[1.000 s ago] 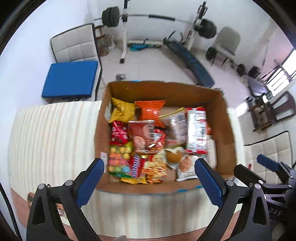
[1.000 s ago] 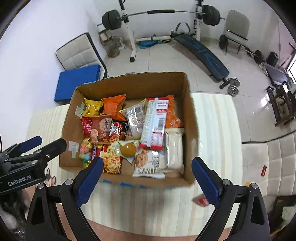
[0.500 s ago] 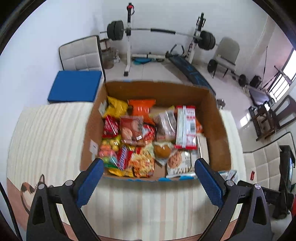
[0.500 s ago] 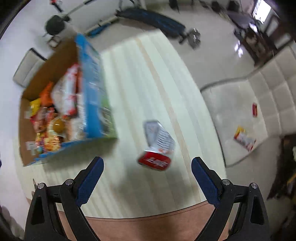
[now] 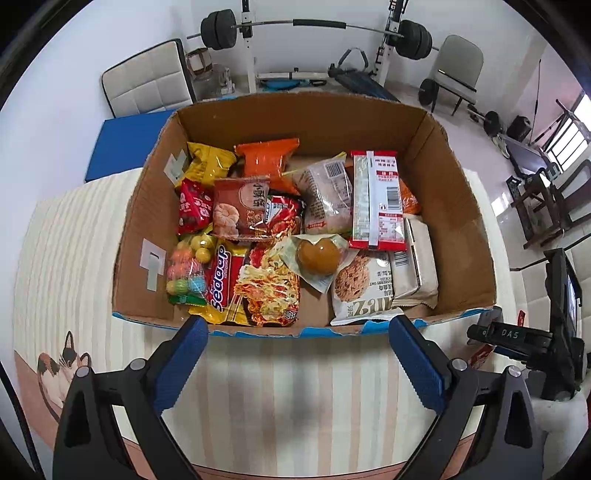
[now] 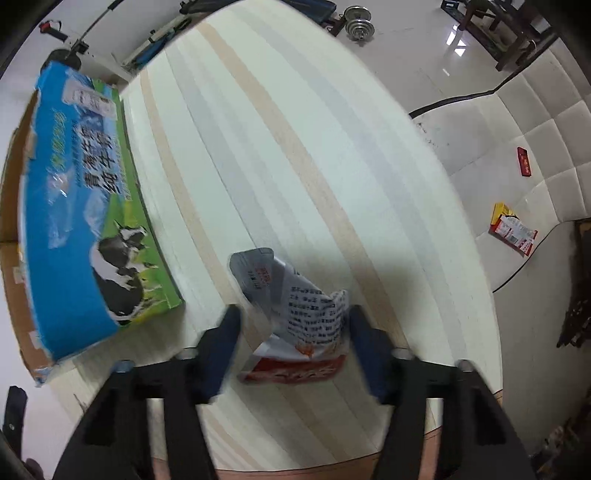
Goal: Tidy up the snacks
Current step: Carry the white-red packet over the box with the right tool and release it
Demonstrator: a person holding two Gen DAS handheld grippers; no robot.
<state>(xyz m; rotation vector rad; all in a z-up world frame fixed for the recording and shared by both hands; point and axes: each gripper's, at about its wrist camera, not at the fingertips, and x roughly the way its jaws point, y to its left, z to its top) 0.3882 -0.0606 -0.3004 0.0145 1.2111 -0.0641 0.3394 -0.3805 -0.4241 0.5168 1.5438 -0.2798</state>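
An open cardboard box on the striped table holds several snack packets, among them a long red-and-white one and a cookie bag. My left gripper hangs open just in front of the box's near wall, with nothing between its fingers. My right gripper points straight down over a silver-and-red snack packet lying on the table right of the box. Its jaws are closing around the packet; the right finger is at its edge and the left finger shows a small gap.
The table's front edge lies close below the right gripper. A white sofa to the right carries a small red box and a loose packet. Chairs and a barbell rack stand beyond the box.
The right gripper swung from over the box to the table on its right, dropped down over the loose packet, and its jaws narrowed. The left gripper came lower and closer to the box.
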